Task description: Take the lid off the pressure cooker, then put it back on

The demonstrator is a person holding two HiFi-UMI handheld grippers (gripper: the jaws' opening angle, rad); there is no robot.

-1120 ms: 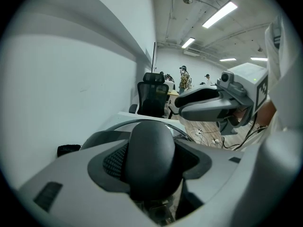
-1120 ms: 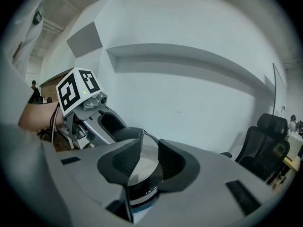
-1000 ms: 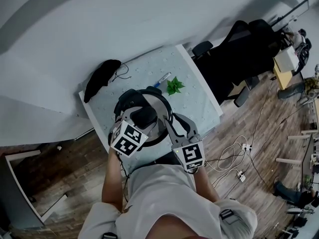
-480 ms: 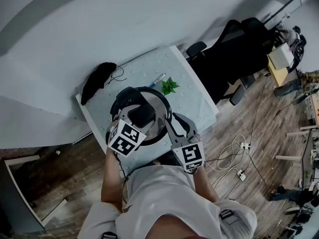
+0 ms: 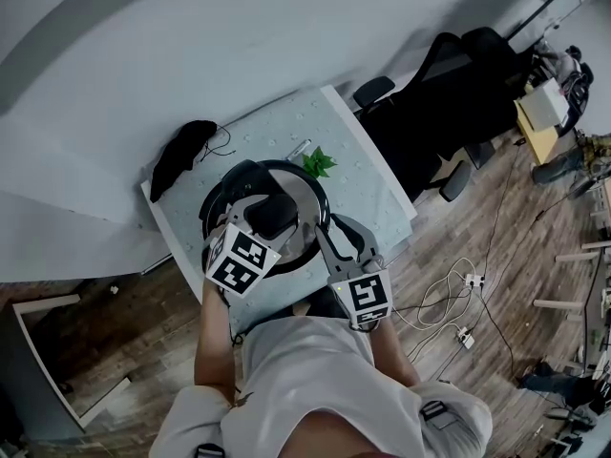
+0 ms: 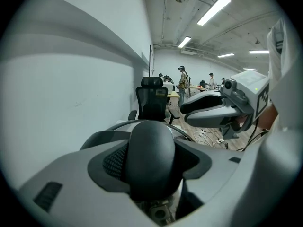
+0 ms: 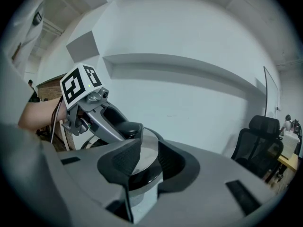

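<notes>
The pressure cooker lid (image 5: 304, 197), round steel with a black rim, hangs over the pale table between both grippers. My left gripper (image 5: 270, 219) is shut on the lid's black handle (image 6: 151, 160), which fills the gap between its pads in the left gripper view. My right gripper (image 5: 320, 240) is shut on the lid's near rim. The thin steel edge (image 7: 147, 148) sits between its dark pads. A dark part of the cooker (image 5: 229, 184) shows past the lid's left edge. The rest of the cooker is hidden under the lid.
On the dotted table (image 5: 368, 184) lie a black cloth bundle (image 5: 181, 156), a pen (image 5: 298, 148) and a green sprig (image 5: 317, 163). Black office chairs (image 5: 449, 93) stand right of the table. Cables (image 5: 449, 294) trail over the wooden floor. A white wall stands behind.
Both grippers and the lid have moved together a little toward the far left of the table and upward. Both grips stay as they were.
</notes>
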